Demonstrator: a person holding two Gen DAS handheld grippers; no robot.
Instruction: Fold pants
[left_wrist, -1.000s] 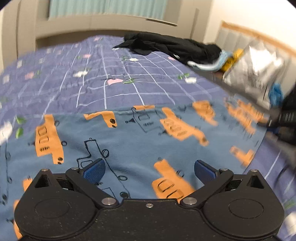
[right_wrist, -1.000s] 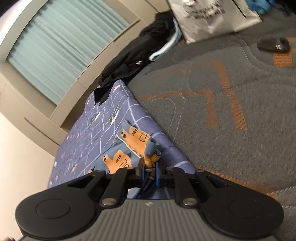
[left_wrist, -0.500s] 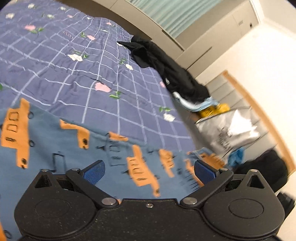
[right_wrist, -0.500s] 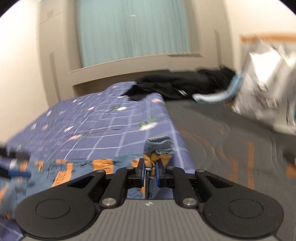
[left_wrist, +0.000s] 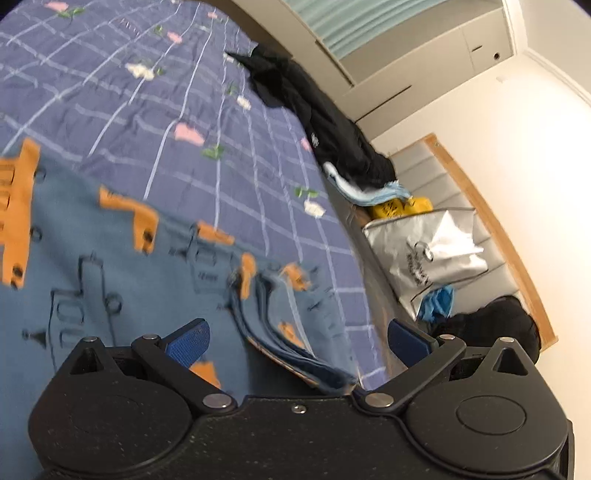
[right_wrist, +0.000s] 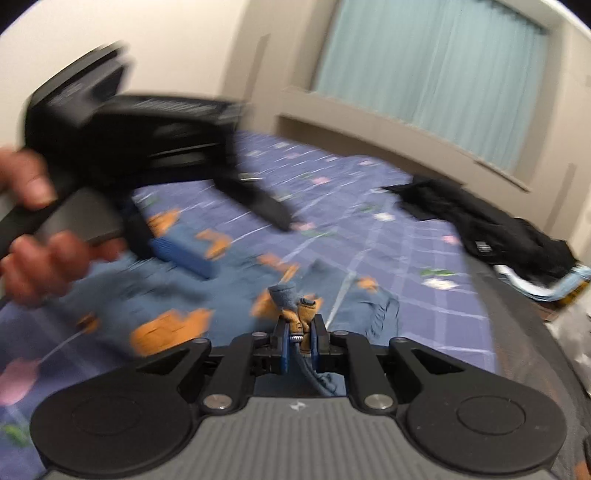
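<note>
Pants (left_wrist: 110, 266), blue with orange trucks, lie on a purple checked bedspread (left_wrist: 147, 92). Right gripper (right_wrist: 297, 341) pinches a bunched edge and has swung it toward the left gripper (left_wrist: 295, 336), whose spread fingers straddle layered folds; a fold looks underway. Beyond the fingers, a silver bag (left_wrist: 436, 254), contents hidden.

**Legible text: none**

Silver bag (left_wrist: 428, 247), 3 o'clock in left wrist view: dark printed lettering, too blurred to read. Black garment (right_wrist: 484, 225), 2 o'clock in right wrist view: small white mark, unreadable.
</note>
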